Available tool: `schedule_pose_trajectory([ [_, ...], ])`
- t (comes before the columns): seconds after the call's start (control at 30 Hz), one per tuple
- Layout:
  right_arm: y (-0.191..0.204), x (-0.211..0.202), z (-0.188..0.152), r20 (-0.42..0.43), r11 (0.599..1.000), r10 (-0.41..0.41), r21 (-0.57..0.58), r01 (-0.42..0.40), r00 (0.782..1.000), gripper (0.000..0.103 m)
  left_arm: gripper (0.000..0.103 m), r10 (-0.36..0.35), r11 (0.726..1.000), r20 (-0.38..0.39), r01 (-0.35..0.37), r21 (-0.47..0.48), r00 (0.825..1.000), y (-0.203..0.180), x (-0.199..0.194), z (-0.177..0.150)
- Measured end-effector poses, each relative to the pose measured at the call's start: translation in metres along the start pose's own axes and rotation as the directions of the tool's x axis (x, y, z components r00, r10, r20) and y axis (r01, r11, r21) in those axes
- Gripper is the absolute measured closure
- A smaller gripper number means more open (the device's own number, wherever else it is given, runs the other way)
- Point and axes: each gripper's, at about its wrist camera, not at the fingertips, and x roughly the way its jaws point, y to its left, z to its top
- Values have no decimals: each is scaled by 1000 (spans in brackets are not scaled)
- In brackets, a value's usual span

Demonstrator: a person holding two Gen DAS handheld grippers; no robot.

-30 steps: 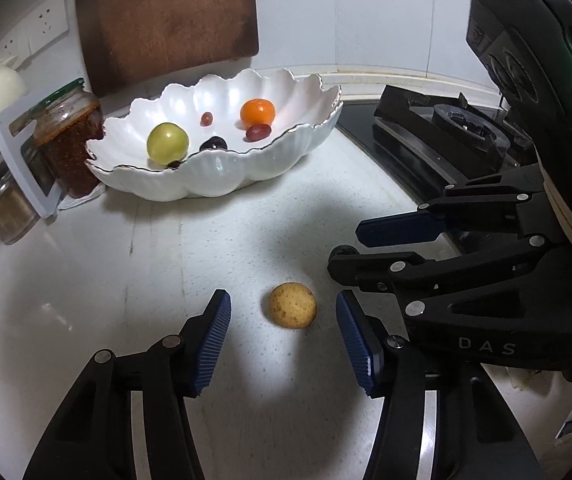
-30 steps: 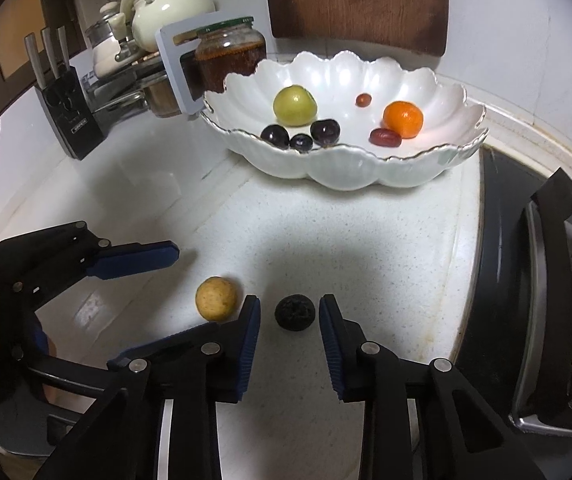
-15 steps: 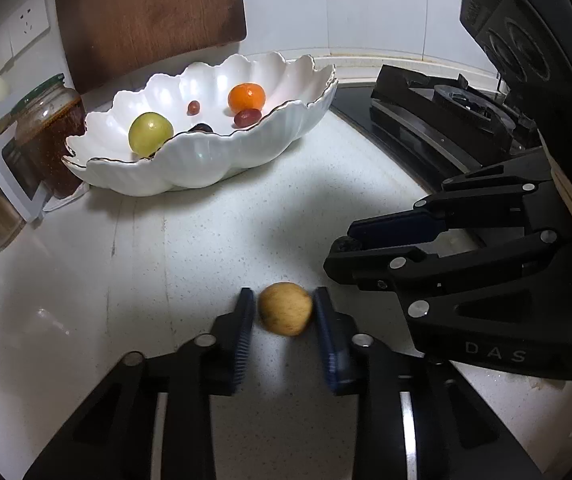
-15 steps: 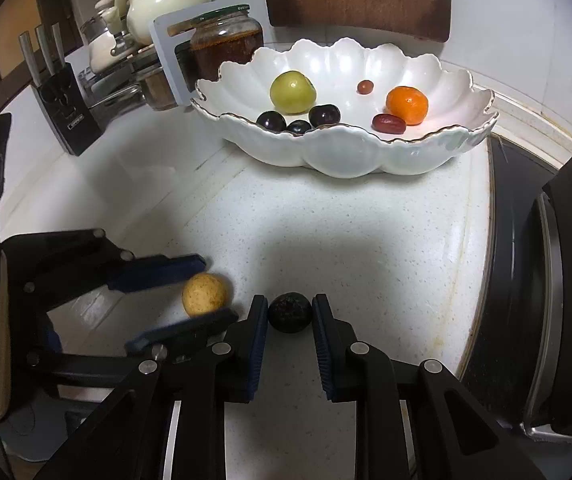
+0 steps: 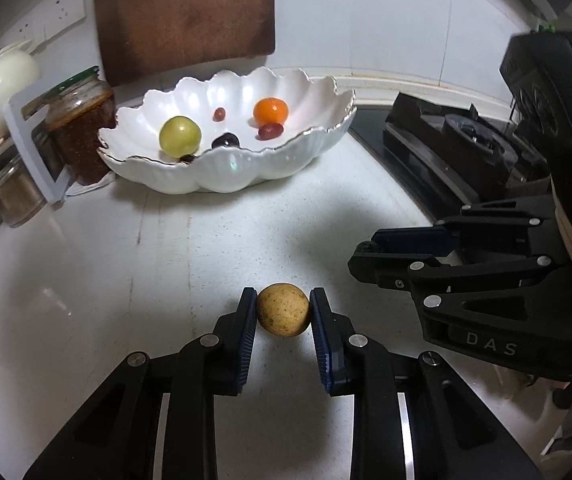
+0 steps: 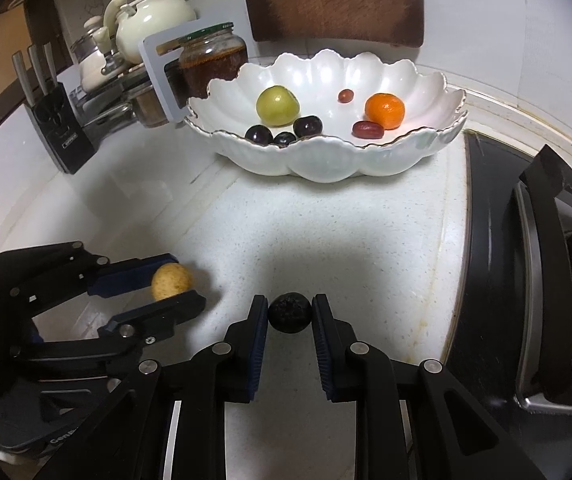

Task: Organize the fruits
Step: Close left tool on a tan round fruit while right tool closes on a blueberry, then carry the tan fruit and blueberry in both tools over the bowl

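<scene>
My left gripper (image 5: 283, 312) is clamped on a speckled yellow fruit (image 5: 283, 309), both pads touching its sides, just above the white countertop (image 5: 165, 264). My right gripper (image 6: 289, 314) is pinched on a wrinkled black fruit (image 6: 290, 312), pads against both sides, also low over the counter. The two grippers sit side by side, left one visible in the right wrist view (image 6: 173, 288) with the yellow fruit (image 6: 171, 281) between its fingers. Farther back on the counter is the scalloped white bowl (image 6: 326, 164), holding a green fruit (image 6: 277, 105), an orange mandarin (image 6: 384, 110), a red date (image 6: 367, 129), a small red berry (image 6: 345, 96) and three dark plums (image 6: 307, 125). Left of the bowl a jar (image 6: 211, 60), a teapot (image 6: 153, 20) and a knife block (image 6: 55, 120). Cutting board (image 6: 332, 0) leans on the wall behind. Stove (image 6: 526, 260) is on the right.
</scene>
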Motion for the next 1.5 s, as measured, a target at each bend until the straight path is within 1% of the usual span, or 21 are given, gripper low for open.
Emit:
schedule_pose_trajectory([
  [0.2,2,-13,-1,29,1000,-12,23,11,999,79,76,0,998,21,1,-57,1000,6,-15,2],
  [0.37,6,-29,1,67,999,-37,37,35,997,79,76,7,996,44,-3,-94,999,11,-29,5],
  [0.67,15,-60,5,139,997,-65,45,59,988,79,76,14,994,120,0,-114,993,15,-60,13],
  [0.87,22,-79,10,188,997,-76,44,69,979,79,76,16,992,184,7,-123,983,18,-83,23],
  [1.13,24,-101,24,262,995,-93,55,81,960,79,76,24,992,261,9,-124,965,20,-104,42],
  [1.27,23,-108,32,293,994,-101,61,86,951,79,76,31,992,281,5,-128,959,22,-107,51],
  [1.5,18,-115,47,338,992,-121,83,98,933,79,76,63,992,319,-24,-126,946,22,-109,68],
])
